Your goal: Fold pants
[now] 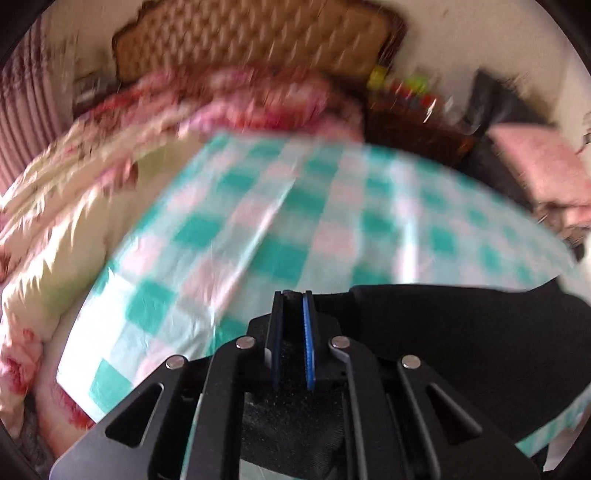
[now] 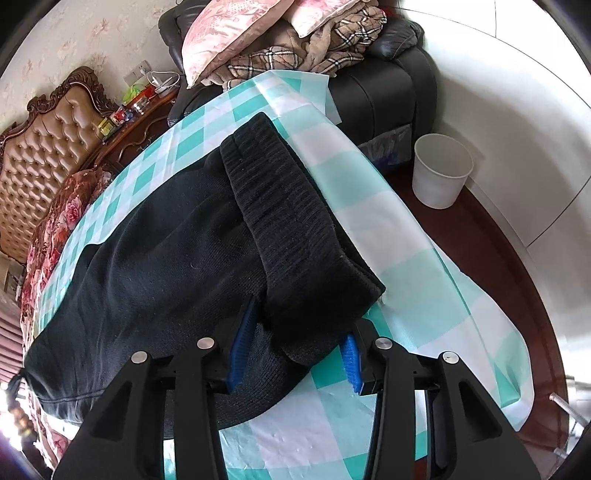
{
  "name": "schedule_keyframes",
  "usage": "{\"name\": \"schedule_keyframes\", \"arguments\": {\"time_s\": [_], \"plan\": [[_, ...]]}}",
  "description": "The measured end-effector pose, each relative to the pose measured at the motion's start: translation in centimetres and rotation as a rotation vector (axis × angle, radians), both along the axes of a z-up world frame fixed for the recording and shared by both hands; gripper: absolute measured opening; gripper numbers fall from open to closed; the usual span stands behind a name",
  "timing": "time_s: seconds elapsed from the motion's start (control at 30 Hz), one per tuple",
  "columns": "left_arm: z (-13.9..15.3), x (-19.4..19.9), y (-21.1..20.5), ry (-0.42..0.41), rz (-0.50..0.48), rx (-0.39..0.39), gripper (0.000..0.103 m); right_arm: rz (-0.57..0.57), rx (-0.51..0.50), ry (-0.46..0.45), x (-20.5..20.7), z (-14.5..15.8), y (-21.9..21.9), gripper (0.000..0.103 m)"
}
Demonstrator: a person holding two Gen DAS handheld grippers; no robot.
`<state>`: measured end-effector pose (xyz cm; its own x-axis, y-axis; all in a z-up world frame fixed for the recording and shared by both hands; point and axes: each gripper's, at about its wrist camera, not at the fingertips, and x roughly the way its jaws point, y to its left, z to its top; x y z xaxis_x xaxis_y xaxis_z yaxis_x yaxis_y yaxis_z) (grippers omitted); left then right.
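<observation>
only in the right view are the pants (image 2: 155, 251) seen whole, spread black across the checked cloth (image 2: 399, 236), with a ribbed cuff end (image 2: 295, 229) folded over on top; the right gripper (image 2: 295, 350) is held wide, its blue pads either side of that cuff's near end; in the blurred left view the left gripper (image 1: 294, 295) is pressed narrow on a black edge of the pants (image 1: 461, 332), which lie to its right; beyond the cloth, the floral bedding (image 1: 229, 99) and tufted headboard (image 1: 251, 33) are seen; a white bin (image 2: 441, 170) is shown by the right view only, its contents hidden; farther off a black chair (image 2: 388, 77) is piled with pillows and a plaid blanket (image 2: 317, 44).
</observation>
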<state>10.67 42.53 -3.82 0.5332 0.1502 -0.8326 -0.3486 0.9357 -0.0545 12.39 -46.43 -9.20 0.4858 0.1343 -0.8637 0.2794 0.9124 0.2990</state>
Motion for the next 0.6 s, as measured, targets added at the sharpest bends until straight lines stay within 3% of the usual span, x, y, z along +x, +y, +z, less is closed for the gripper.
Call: {"name": "schedule_keyframes", "arguments": {"time_s": [0.07, 0.1, 0.13, 0.2, 0.27, 0.37, 0.43, 0.47, 0.53, 0.6], "plan": [[-2.3, 0.5, 0.3, 0.057, 0.019, -0.013, 0.022, -0.001, 0.009, -0.003, -0.1, 0.0, -0.1, 0.04], [-2.8, 0.4, 0.6, 0.066, 0.067, 0.016, 0.025, 0.0, 0.015, -0.005, -0.2, -0.1, -0.2, 0.04], [-2.6, -0.2, 0.8, 0.043, 0.111, 0.034, 0.033, -0.001, 0.023, -0.006, -0.2, -0.1, -0.3, 0.04], [-1.0, -2.1, 0.0, -0.068, 0.142, 0.003, 0.034, -0.002, 0.03, -0.007, -0.2, -0.1, -0.4, 0.04], [1.4, -4.6, -4.1, -0.201, 0.036, -0.062, 0.034, 0.001, 0.019, -0.01, -0.1, -0.1, -0.4, 0.041], [2.1, -7.3, -13.3, -0.253, -0.236, -0.126, 0.034, -0.013, 0.027, -0.021, -0.2, -0.2, -0.3, 0.048], [0.4, -9.1, -21.1, -0.228, -0.434, -0.255, 0.034, -0.022, 0.027, -0.027, -0.3, -0.1, 0.1, 0.052], [-0.9, -9.7, -24.1, -0.206, -0.484, -0.368, 0.034, -0.027, 0.021, -0.029, -0.4, 0.1, 0.3, 0.052], [-2.8, -10.3, -27.6, -0.188, -0.53, -0.543, 0.034, -0.041, 0.036, -0.035, -0.9, 0.3, 0.5, 0.052], [-4.7, -10.3, -29.4, -0.168, -0.504, -0.711, 0.034, -0.06, 0.078, -0.05, -2.0, 0.8, 0.1, 0.052]]}}
